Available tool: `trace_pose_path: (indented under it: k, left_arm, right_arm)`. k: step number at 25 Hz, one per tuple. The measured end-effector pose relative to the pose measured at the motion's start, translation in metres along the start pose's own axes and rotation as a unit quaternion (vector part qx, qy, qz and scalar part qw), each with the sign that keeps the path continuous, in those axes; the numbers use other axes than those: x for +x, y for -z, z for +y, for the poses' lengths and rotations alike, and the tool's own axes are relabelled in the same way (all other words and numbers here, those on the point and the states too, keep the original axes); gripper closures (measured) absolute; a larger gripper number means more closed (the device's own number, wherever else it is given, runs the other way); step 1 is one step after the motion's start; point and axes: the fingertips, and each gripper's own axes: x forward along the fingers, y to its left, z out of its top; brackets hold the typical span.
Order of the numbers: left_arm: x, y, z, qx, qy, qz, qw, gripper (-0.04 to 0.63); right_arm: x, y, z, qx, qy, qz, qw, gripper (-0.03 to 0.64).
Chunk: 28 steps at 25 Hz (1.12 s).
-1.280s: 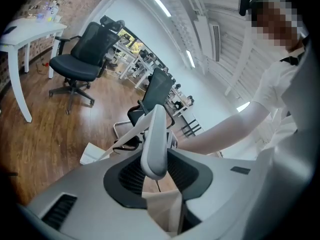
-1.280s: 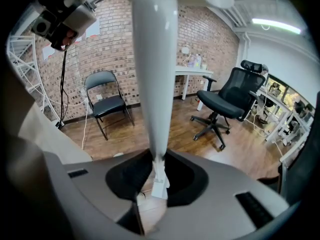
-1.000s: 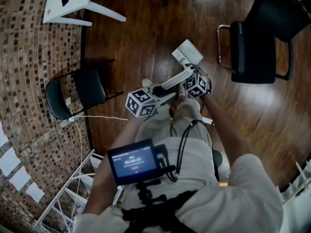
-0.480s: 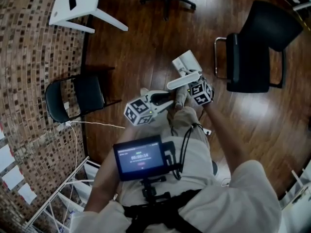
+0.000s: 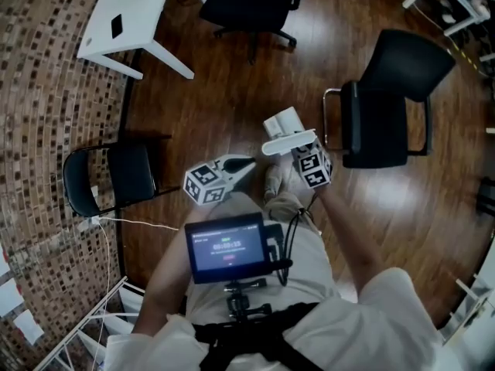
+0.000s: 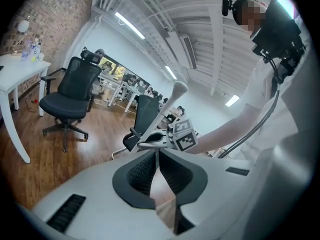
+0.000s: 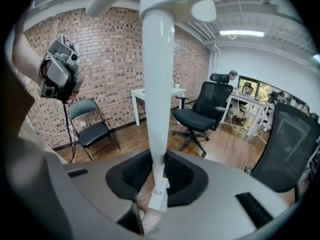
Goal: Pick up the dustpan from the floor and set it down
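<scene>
Right gripper view: your right gripper (image 7: 159, 173) clamps the long handle of the white dustpan (image 7: 159, 99), held upright, clear of the wooden floor (image 5: 232, 91). Your left gripper (image 6: 157, 170), angled slightly down beside it, has just closed on nothing.

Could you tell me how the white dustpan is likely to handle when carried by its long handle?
Probably stiff: the handle runs straight through the right gripper. Likely light, as one grip carries the dustpan. Its pan sits at the far end, so it may swing or twist.
</scene>
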Motion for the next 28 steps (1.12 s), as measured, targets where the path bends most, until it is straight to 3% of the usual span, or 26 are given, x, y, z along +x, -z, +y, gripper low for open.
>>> trace_pose_path:
  k: [9, 15, 28]
  left_arm:
    - [-0.031, -0.023, 0.019, 0.002, 0.030, -0.004, 0.9995, 0.603]
    - [-0.060, -0.044, 0.054, -0.030, 0.029, -0.045, 0.9981, 0.601]
    - [-0.089, -0.081, 0.072, -0.012, 0.056, -0.057, 0.9967, 0.588]
  right_arm:
    - [-0.031, -0.038, -0.001, 0.029, 0.041, -0.015, 0.999, 0.508]
    - [-0.045, -0.064, -0.006, 0.054, 0.076, -0.038, 0.995, 0.508]
    - [-0.084, -0.115, 0.002, 0.077, 0.128, -0.067, 0.986, 0.508]
